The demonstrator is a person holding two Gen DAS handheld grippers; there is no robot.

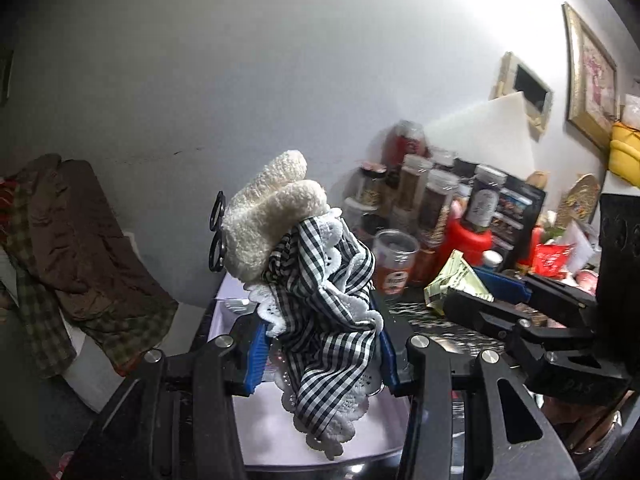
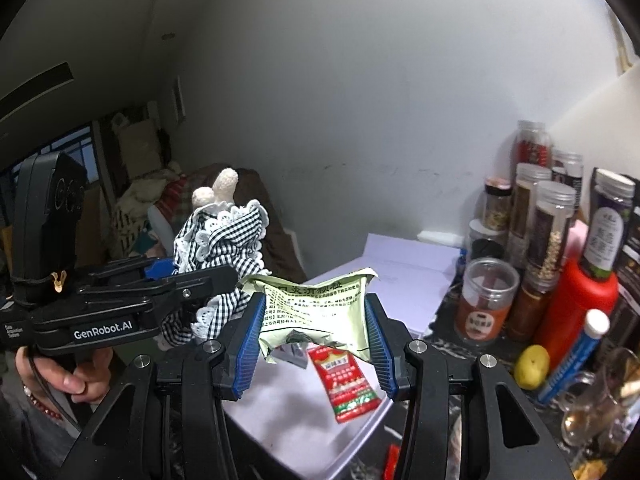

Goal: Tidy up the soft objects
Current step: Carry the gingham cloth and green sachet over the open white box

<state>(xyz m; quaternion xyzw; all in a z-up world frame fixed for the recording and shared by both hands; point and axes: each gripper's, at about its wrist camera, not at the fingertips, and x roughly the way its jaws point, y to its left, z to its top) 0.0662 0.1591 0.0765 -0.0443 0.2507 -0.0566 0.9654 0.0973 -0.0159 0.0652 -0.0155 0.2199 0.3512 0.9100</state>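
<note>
The gingham-and-lace knitted toy is being pinched by the left gripper above the white box, the crumpled green sachet by the right gripper; either could be dropped among the far-right spice jars.

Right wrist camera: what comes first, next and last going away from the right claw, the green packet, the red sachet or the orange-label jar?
1. Green packet: pinched in the right claw.
2. Red sachet: just below, lying on the white surface.
3. Orange-label jar: farther off, to the right among the bottles.
</note>
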